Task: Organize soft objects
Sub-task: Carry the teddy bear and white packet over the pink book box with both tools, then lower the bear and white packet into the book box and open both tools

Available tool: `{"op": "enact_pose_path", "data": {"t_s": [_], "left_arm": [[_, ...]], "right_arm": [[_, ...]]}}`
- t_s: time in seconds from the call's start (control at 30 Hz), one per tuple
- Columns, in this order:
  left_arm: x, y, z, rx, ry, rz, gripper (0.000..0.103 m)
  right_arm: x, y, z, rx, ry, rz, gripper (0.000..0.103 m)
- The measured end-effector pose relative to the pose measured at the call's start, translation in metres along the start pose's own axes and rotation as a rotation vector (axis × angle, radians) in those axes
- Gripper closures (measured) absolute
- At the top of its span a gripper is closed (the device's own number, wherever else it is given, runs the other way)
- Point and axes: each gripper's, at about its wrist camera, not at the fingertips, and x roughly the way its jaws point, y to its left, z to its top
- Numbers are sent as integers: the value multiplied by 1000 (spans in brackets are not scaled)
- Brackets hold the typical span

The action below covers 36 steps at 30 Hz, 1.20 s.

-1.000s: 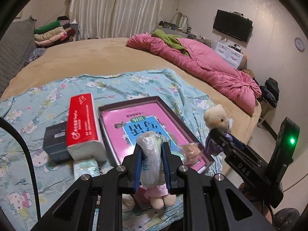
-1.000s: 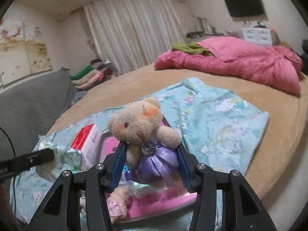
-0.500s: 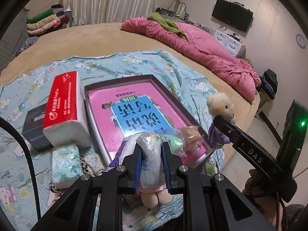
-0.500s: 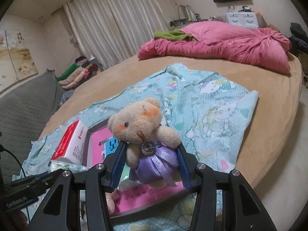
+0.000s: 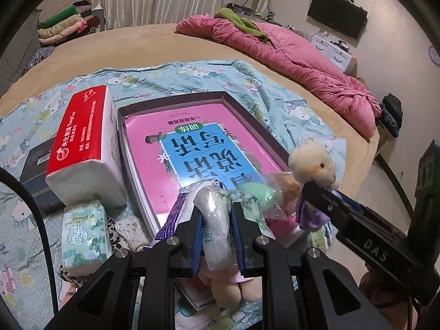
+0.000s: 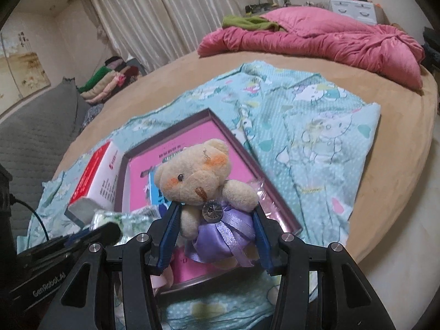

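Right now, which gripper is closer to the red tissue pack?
Left. The left gripper sits just beside the red tissue pack; the right gripper, holding the teddy bear, is beyond the tray's far side.

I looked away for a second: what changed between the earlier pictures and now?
Both grippers came down toward the shallow box with the pink book. Nothing was grabbed or released: the left gripper still pinches its clear plastic packet, the right gripper its beige teddy in a purple dress.
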Motion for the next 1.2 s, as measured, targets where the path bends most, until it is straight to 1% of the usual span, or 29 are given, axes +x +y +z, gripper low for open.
{"op": "enact_pose_path", "data": {"t_s": [0.47, 0.67, 0.83, 1.1, 1.2], "left_arm": [[16, 14, 17, -27, -14, 8, 81], [20, 18, 24, -31, -20, 17, 81], [24, 21, 28, -42, -21, 20, 81], [25, 28, 36, -61, -35, 42, 81], [26, 34, 39, -75, -36, 42, 81]], "right_arm": [[11, 5, -3, -19, 35, -7, 52], [16, 10, -5, -47, 56, -5, 52], [21, 16, -7, -69, 80, 9, 52], [31, 33, -14, -154, 132, 41, 51], [35, 36, -15, -166, 147, 50, 51]]}}
